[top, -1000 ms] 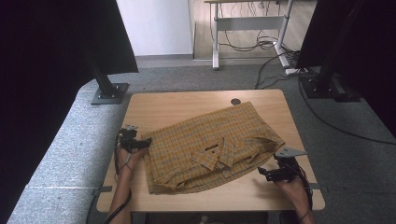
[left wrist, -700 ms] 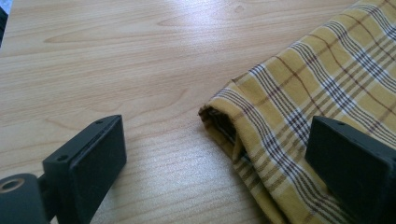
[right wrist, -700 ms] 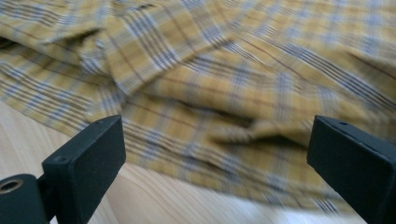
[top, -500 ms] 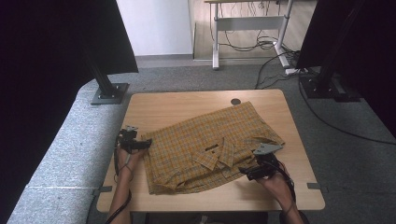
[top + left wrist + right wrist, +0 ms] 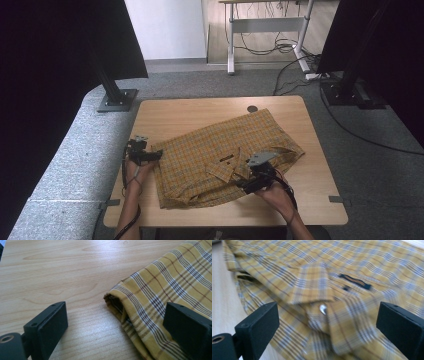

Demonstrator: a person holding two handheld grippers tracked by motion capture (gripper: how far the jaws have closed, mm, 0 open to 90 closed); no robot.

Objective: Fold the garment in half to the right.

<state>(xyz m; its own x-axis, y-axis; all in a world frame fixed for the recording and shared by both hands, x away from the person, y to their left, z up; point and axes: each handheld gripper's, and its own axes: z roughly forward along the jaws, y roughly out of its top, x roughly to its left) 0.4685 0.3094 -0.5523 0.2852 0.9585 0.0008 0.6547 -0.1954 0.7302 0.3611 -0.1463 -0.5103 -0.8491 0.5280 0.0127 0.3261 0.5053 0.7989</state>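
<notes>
- The shirt [image 5: 225, 157], yellow plaid, lies flat on the table [image 5: 190, 112], its long axis slanting from the near left corner up toward the far right, with the collar [image 5: 227, 167] near the middle of its near half.
- The right gripper [image 5: 250, 182] sits over the near edge of the shirt, just on the near right side of the collar; of the two it is the nearer to the collar, which lies straight ahead of it, to the far left.
- In the right gripper view the jaws stand wide apart, holding nothing, with the collar flap [image 5: 312, 285] and a button [image 5: 322, 308] between them.
- The left gripper [image 5: 150, 156] rests at the left edge of the shirt, pointing right, the hand low on the table behind it.
- In the left gripper view its jaws are also spread and empty, and the folded edge of the shirt [image 5: 120, 302] lies between them, closer to the right jaw.
- My guess is that the right hand needs only a short push forward to close on the collar.
</notes>
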